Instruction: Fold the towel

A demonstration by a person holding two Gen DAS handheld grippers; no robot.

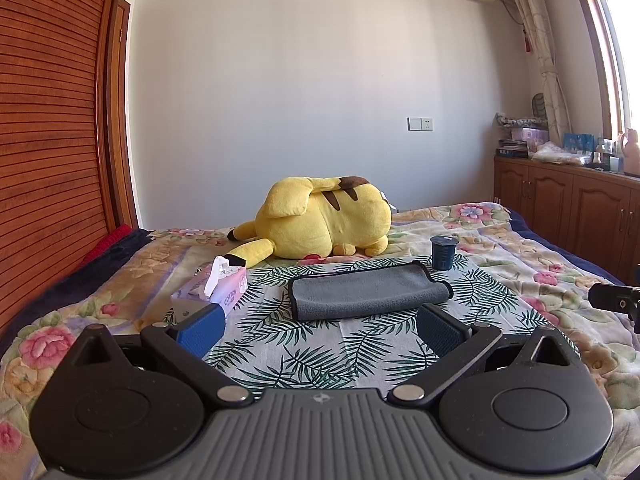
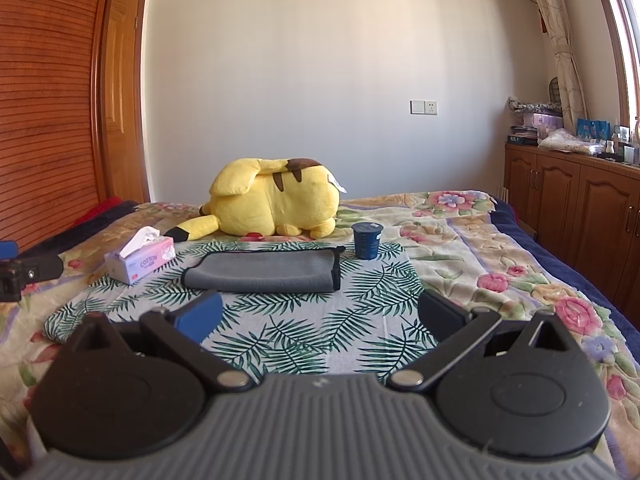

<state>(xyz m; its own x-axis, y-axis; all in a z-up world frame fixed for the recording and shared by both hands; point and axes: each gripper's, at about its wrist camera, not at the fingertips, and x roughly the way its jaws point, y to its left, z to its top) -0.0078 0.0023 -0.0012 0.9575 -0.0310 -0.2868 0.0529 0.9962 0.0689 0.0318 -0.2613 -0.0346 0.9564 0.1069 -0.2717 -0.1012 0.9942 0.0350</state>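
Grey folded microfibre towel with black trim (image 1: 366, 291) lies flat on leaf-print cloth (image 1: 304, 356), in front of yellow plush toy (image 1: 324, 222). Left gripper (image 1: 320, 330) fingers wide apart, empty; right gripper (image 2: 320, 320) likewise. Right view alone shows pink cotton-tissue box (image 2: 140, 262) whole, left of towel; dark blue ribbed cup (image 2: 367, 240) right.

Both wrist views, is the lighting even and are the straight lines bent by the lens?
Left wrist view: daylight from the window at right blows out the glass, the wardrobe edge bows strongly, and the towel is sharp. Right wrist view: same window glare, curved door frame, towel evenly lit and in focus.
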